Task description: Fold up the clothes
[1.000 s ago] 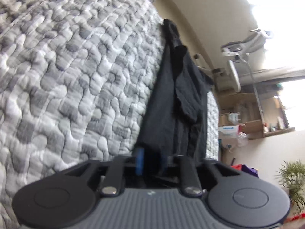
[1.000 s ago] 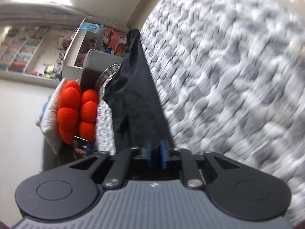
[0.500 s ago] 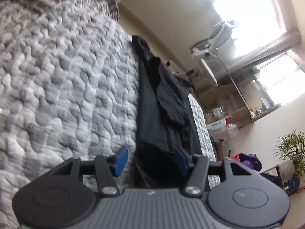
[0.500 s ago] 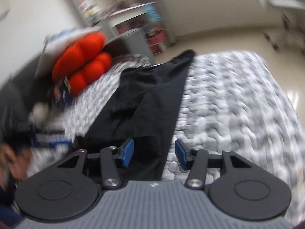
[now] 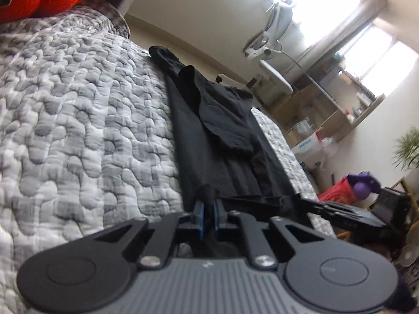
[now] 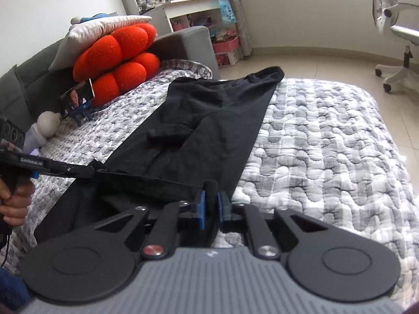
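Observation:
A black garment [image 6: 209, 128] lies lengthwise on the grey quilted bed [image 6: 327, 144], one sleeve folded over its middle. It also shows in the left wrist view [image 5: 225, 130]. My right gripper [image 6: 210, 205] is shut on the garment's near hem at its right corner. My left gripper [image 5: 208, 216] is shut on the same hem at the other corner; it also shows in the right wrist view [image 6: 100, 168]. The hem is lifted and stretched between the two grippers.
Orange cushions [image 6: 123, 52], a white pillow [image 6: 104, 32] and a propped phone [image 6: 77, 96] sit at the head of the bed. A white office chair [image 6: 395, 26] stands on the floor beyond. Shelves, boxes and a plant [image 5: 408, 149] line the far wall.
Both grippers were open half a second ago above the near hem. Both have closed on it and raised it.

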Action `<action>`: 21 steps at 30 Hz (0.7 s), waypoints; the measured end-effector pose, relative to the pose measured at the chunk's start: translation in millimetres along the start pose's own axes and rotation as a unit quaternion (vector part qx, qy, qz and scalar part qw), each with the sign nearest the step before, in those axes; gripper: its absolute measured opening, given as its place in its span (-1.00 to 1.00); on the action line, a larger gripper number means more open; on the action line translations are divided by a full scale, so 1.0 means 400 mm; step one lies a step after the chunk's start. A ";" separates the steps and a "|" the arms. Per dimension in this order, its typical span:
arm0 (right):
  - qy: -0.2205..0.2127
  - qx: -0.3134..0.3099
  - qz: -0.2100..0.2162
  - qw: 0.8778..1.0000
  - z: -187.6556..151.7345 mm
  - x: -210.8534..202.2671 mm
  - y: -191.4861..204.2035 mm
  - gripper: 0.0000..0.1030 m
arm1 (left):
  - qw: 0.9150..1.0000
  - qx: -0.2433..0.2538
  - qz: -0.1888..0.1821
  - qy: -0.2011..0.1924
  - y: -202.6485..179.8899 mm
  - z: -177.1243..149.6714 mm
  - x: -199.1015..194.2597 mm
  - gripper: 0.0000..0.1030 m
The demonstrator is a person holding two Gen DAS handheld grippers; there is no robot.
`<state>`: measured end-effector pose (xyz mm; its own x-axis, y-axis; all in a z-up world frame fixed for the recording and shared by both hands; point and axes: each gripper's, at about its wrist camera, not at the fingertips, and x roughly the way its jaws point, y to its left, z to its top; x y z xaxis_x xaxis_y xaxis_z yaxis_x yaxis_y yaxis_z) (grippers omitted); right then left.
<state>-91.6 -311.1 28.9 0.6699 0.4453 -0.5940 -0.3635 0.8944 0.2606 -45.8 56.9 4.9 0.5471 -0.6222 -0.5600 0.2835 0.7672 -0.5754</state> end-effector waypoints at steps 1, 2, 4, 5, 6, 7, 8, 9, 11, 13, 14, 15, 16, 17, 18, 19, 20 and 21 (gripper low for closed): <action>0.000 0.001 -0.005 1.000 -0.002 -0.001 0.000 -0.79 | 1.000 -0.004 -0.002 -0.001 0.005 0.001 0.001 -0.86; 0.002 0.003 -0.009 1.000 -0.005 0.000 -0.002 -0.79 | 1.000 -0.008 -0.003 -0.001 0.011 0.003 0.002 -0.86; 0.004 -0.005 -0.012 1.000 -0.004 0.004 0.000 -0.75 | 1.000 -0.010 -0.003 0.002 0.020 0.008 -0.002 -0.84; 0.006 -0.013 -0.011 1.000 0.001 0.005 0.000 -0.64 | 1.000 -0.009 -0.003 0.002 0.023 0.012 -0.007 -0.79; 0.006 -0.018 -0.016 1.000 0.009 0.007 0.000 -0.59 | 1.000 -0.008 -0.002 -0.003 0.025 0.019 -0.013 -0.63; 0.003 -0.021 -0.020 1.000 0.023 0.009 0.000 -0.55 | 1.000 -0.006 -0.002 -0.010 0.028 0.027 -0.022 -0.54; 0.001 -0.024 -0.023 0.999 0.037 0.011 -0.001 -0.44 | 1.000 -0.005 -0.004 -0.017 0.030 0.036 -0.028 -0.43; -0.004 -0.024 -0.022 0.999 0.053 0.016 -0.002 -0.25 | 1.000 -0.005 -0.006 -0.023 0.033 0.046 -0.030 -0.39; -0.013 -0.031 -0.013 0.999 0.096 0.040 0.003 -0.06 | 1.000 -0.003 -0.011 -0.025 0.033 0.069 -0.019 -0.39; -0.016 -0.046 -0.005 0.999 0.146 0.081 0.018 0.03 | 1.000 0.002 -0.009 -0.026 0.030 0.092 -0.001 -0.39; -0.015 -0.055 -0.001 0.998 0.173 0.107 0.029 0.06 | 1.000 0.004 -0.006 -0.026 0.027 0.103 0.009 -0.39; -0.014 -0.064 0.002 0.998 0.199 0.133 0.040 0.07 | 1.000 0.005 -0.005 -0.027 0.026 0.114 0.020 -0.39; -0.012 -0.071 0.012 0.997 0.225 0.166 0.052 0.08 | 1.000 0.004 -0.006 -0.027 0.026 0.123 0.030 -0.38; -0.010 -0.079 0.021 0.997 0.250 0.198 0.063 0.11 | 1.000 0.003 -0.007 -0.027 0.026 0.132 0.041 -0.35; -0.008 -0.085 0.027 0.996 0.272 0.231 0.074 0.11 | 1.000 0.002 -0.008 -0.027 0.026 0.141 0.051 -0.35; -0.006 -0.092 0.033 0.995 0.293 0.264 0.086 0.12 | 1.000 0.002 -0.007 -0.027 0.027 0.150 0.061 -0.35; -0.003 -0.095 0.039 0.995 0.313 0.299 0.099 0.13 | 1.000 0.002 -0.005 -0.027 0.028 0.158 0.070 -0.35; 0.002 -0.097 0.044 0.994 0.331 0.335 0.113 0.14 | 1.000 0.002 -0.003 -0.027 0.029 0.166 0.078 -0.34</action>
<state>67.3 -205.5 61.7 0.6279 0.5208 -0.5784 -0.5391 0.8270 0.1593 27.0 56.7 20.4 0.5867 -0.6177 -0.5237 0.2895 0.7640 -0.5767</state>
